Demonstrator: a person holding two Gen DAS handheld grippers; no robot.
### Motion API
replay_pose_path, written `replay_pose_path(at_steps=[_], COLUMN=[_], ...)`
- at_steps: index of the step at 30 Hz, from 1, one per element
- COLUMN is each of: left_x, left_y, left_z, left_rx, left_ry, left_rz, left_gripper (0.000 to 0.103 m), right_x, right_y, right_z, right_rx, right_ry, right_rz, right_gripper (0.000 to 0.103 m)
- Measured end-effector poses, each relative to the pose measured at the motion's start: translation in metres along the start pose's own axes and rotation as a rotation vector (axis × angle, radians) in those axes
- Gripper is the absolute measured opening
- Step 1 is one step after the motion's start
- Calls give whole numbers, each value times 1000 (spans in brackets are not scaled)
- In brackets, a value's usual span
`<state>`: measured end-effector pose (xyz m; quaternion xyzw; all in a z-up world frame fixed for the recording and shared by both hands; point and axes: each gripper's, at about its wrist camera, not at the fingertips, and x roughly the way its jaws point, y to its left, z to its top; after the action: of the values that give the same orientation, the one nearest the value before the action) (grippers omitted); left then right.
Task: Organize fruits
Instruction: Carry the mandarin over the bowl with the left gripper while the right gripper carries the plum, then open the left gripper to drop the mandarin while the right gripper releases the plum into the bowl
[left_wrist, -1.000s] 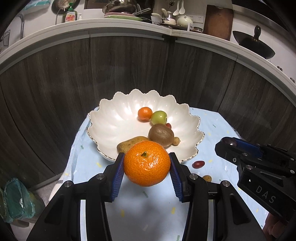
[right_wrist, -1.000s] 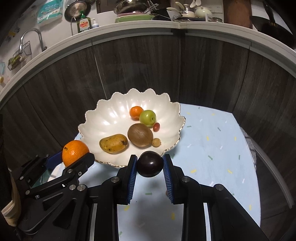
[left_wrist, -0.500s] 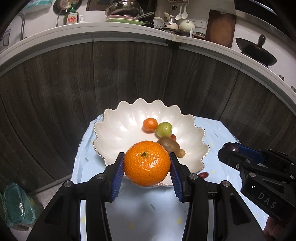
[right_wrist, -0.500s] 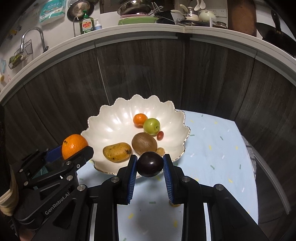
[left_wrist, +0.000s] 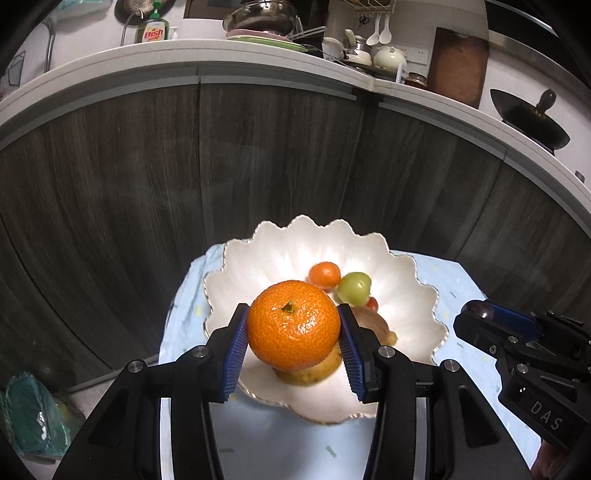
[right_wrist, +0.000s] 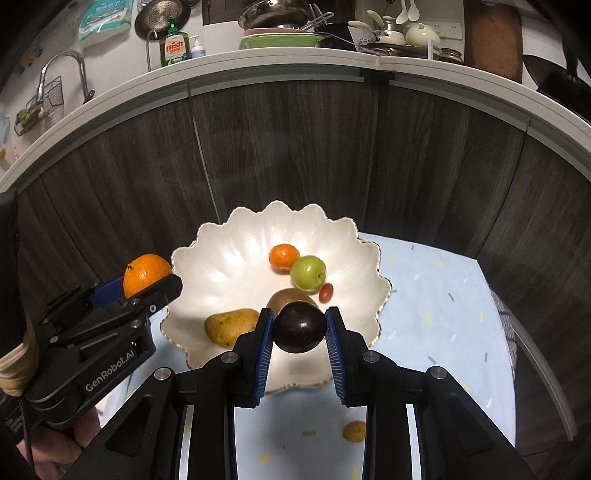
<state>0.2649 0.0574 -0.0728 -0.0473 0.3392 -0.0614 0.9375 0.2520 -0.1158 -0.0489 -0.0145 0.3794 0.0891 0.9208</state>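
My left gripper (left_wrist: 293, 330) is shut on a large orange (left_wrist: 293, 325), held above the near rim of the white scalloped bowl (left_wrist: 258, 258). My right gripper (right_wrist: 299, 326) is shut on a dark plum (right_wrist: 299, 326) over the bowl's (right_wrist: 221, 258) front edge. Inside the bowl lie a small mandarin (right_wrist: 283, 257), a green fruit (right_wrist: 308, 272), a cherry tomato (right_wrist: 326, 291), a kiwi (right_wrist: 286, 297) partly hidden by the plum, and a yellow mango (right_wrist: 231, 326). In the right wrist view the orange (right_wrist: 146, 275) shows at the left; in the left wrist view the plum (left_wrist: 479, 309) shows at the right.
A small tan fruit (right_wrist: 354, 431) lies on the light blue cloth (right_wrist: 436, 295) in front of the bowl. Dark wood cabinet fronts (right_wrist: 295, 155) rise right behind the bowl, under a cluttered counter. A teal bag (left_wrist: 33, 417) sits on the floor at the left.
Both grippers have moved forward and slightly up toward the bowl, each keeping its fruit. The orange and the plum now hang over the bowl's near rim.
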Motion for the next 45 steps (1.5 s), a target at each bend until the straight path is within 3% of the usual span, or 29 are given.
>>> replay_pose_path(at_steps=[18, 37, 39, 41, 42, 45], left_x=[51, 83, 81, 77, 75, 72], left_y=[15, 15, 15, 16, 16, 16], left_z=[17, 11, 11, 12, 13, 13], left_rx=[-58, -55, -57, -56, -55, -49], left_ry=[27, 59, 54, 34, 25, 18], left_rz=[-28, -33, -35, -19, -12, -4], left_gripper=[46, 47, 52, 67, 70, 76], right_x=[49, 86, 85, 85, 85, 81], right_y=[-6, -18, -18, -18, -18, -18], right_z=[36, 26, 26, 27, 27, 26], right_rx=[26, 29, 29, 29, 29, 32], right_ry=[23, 84, 81, 81, 81, 63], right_rz=[-19, -64, -64, -63, -63, -76], right_gripper=[29, 30, 30, 31, 33, 54])
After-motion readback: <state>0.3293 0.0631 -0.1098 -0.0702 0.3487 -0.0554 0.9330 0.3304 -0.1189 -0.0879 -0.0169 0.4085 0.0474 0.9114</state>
